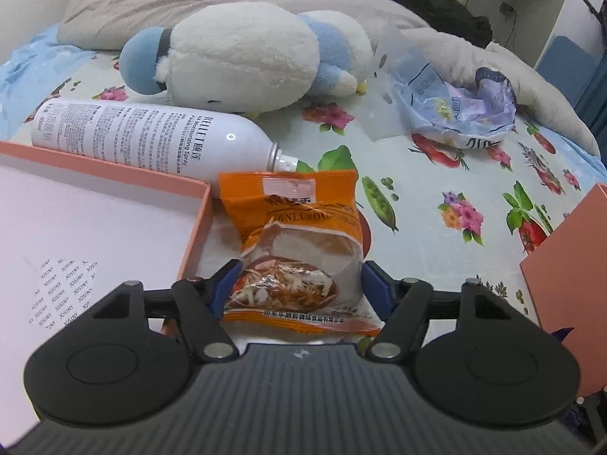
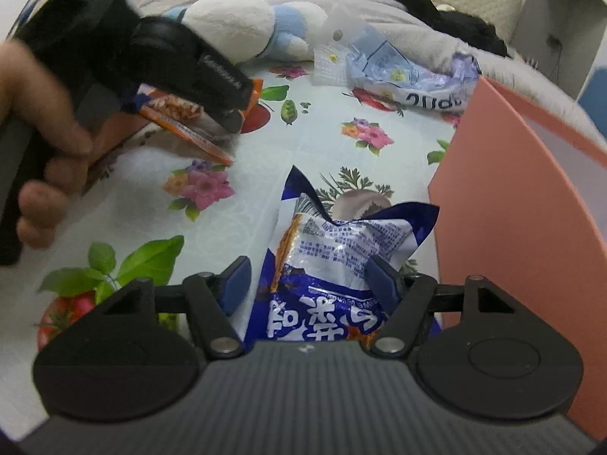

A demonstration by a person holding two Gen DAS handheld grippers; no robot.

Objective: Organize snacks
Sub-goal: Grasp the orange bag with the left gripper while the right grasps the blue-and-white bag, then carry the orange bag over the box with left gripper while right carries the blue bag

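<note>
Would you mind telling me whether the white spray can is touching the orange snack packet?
Cannot tell. In the left wrist view the spray can's nozzle ends right at the orange snack packet's top edge, with no plain gap or contact; the right wrist view hides the can.

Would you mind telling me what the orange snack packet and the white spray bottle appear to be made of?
Orange snack packet: thin glossy plastic film, judging by its creases, highlights and clear window. White spray bottle: probably coated metal, an aerosol-style can with a smooth satin sheen and silvery neck; rigid plastic is possible.

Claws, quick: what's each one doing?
Left claw: closed on the orange snack packet.
Right claw: open around the blue snack packet.
</note>
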